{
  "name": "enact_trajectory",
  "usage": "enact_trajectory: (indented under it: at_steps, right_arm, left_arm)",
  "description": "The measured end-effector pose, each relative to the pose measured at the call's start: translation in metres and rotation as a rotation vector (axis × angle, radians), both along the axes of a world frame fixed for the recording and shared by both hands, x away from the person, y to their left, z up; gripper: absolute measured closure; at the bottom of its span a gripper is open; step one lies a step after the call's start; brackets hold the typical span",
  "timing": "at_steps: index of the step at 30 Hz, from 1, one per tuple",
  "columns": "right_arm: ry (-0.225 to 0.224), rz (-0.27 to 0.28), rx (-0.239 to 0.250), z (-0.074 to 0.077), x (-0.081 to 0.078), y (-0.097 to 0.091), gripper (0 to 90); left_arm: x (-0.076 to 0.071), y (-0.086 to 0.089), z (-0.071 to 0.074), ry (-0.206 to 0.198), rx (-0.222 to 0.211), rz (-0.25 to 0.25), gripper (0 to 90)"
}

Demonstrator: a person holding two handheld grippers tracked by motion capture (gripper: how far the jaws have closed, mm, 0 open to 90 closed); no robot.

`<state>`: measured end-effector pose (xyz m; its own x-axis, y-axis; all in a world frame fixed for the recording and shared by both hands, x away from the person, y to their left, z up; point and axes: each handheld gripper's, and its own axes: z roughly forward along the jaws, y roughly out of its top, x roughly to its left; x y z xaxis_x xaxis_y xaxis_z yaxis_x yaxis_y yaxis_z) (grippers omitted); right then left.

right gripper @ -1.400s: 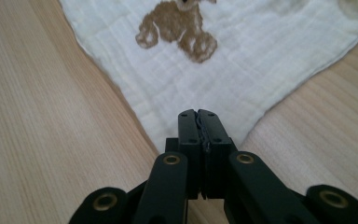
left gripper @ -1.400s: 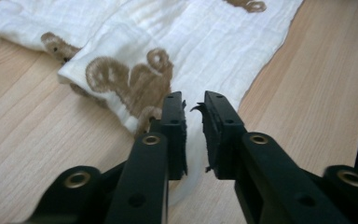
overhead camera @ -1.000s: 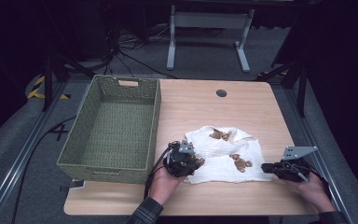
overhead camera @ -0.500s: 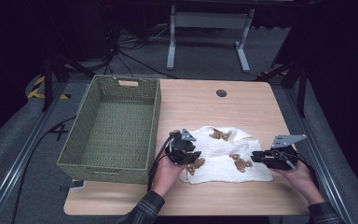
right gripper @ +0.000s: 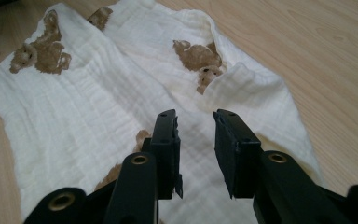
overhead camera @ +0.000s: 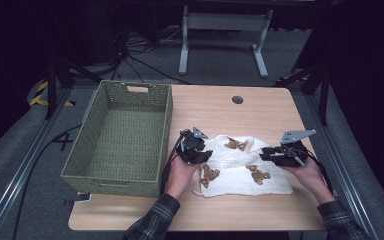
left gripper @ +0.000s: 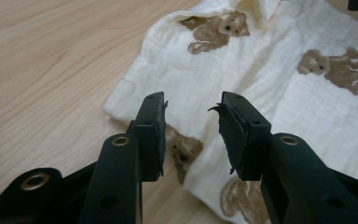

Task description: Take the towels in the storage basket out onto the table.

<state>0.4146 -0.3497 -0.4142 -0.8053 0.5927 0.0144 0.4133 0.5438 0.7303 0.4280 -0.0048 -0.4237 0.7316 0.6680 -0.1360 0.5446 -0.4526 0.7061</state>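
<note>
The cloth (overhead camera: 242, 170), cream with brown bears printed on it, lies folded on the desk (overhead camera: 220, 112) near the front edge, toward the right front corner, and it is not lifted anywhere. It looks like a fold was just laid down, because both tongs stand over its two ends with nothing between the jaws. The left tongs (left gripper: 192, 126) hover at the cloth's left end with the jaws apart; they have just been opening, and the pads do not touch the fabric. The right tongs (right gripper: 196, 135) are over the right end, also spread and just opened. The green woven basket (overhead camera: 125, 90) waits along the left edge, probably for the finished cloth. How many layers the fold has cannot be told, and the hands cover part of both ends in the high view.
</note>
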Motion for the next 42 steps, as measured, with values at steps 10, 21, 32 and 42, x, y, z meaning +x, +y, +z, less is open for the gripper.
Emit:
enact_trajectory:
  at_steps: [10,21,32,42]
  right_arm:
    - [0.010,-0.005,-0.032,-0.014,0.029,0.027,67.1]
    - [0.018,-0.039,-0.086,-0.031,0.048,0.042,68.2]
    - [0.003,-0.042,-0.076,-0.023,0.051,0.033,86.3]
    - [-0.018,-0.121,-0.012,-0.001,0.072,-0.005,86.5]
  left_arm:
    - [0.018,-0.003,-0.007,0.006,0.020,0.027,60.0]
    - [0.020,-0.002,-0.010,0.025,0.034,0.010,58.0]
    - [0.019,-0.001,-0.010,0.015,0.020,0.011,57.0]
    - [0.024,0.000,-0.008,0.012,0.023,0.012,56.1]
